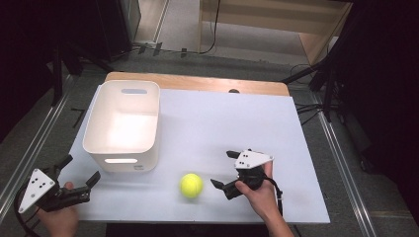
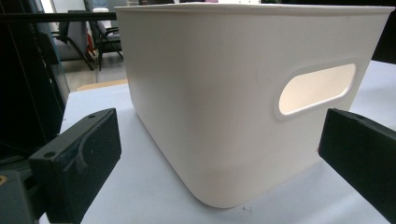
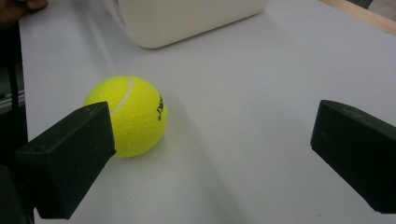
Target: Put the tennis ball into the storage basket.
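On the near half of the desk (image 1: 237, 123), the tennis ball (image 1: 191, 185) sits free, nothing touching it, just in front of the white storage bin's (image 1: 121, 126) near-right corner. Ball is a sphere, so no long axis to line up with.

Key relation: ball lies just to the left of the right tool (image 1: 228, 172), which is held low with jaws wide apart and facing it. In the right gripper view the ball (image 3: 127, 115) sits off toward one jaw, not centred in the gap, so the tool likely needs a sideways shift before closing.

Left tool (image 1: 79, 173) is well apart from the ball, at the near-left desk corner, jaws also apart and empty, aimed at the bin (image 2: 243, 98) and its handle slot. Right hand (image 1: 259, 195) is clearly the nearer one.

Surface: flat white sheet over a wooden top, probably low grip, so the ball may roll if nudged. Bin looks empty, though its floor is washed out. Dark room, stands and cables around.
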`<state>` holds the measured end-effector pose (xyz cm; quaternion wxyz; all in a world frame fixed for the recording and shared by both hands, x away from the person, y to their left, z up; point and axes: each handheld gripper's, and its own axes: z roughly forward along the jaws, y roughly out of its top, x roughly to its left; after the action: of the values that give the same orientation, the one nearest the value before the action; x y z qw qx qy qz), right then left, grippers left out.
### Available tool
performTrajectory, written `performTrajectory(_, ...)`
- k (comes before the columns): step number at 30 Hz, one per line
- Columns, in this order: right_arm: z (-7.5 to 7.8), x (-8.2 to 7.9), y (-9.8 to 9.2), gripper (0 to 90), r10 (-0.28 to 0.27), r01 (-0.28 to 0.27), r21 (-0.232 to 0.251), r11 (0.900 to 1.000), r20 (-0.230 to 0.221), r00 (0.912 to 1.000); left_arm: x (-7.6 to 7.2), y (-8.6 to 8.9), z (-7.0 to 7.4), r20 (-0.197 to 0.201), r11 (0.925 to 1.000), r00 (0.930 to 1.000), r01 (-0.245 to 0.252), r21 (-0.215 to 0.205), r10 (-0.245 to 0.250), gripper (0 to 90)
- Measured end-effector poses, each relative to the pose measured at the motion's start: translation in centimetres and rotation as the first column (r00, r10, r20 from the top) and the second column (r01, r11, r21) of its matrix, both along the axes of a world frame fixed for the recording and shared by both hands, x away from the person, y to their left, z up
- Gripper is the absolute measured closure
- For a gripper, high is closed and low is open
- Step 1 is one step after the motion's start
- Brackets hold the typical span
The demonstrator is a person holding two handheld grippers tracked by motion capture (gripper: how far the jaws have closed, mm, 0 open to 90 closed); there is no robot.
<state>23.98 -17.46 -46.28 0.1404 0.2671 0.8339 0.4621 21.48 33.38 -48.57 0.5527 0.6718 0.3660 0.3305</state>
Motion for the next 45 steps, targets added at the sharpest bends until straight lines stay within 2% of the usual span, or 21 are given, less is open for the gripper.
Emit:
performTrajectory(21, -0.8, 0.5, 2.9, 0.0, 0.071, -0.072, -0.035, 0.997, -0.043, 0.9966, 0.0, 0.0, 0.0, 0.001, 1.0000, 1.0000, -0.001, -0.001, 0.001, 0.0)
performTrajectory(45, -2.0, 0.7, 5.6, 0.0, 0.138, -0.145, -0.062, 0.988, -0.093, 0.9860, 0.0, 0.1, 0.0, -0.002, 1.0000, 1.0000, -0.002, -0.001, 0.002, 0.0)
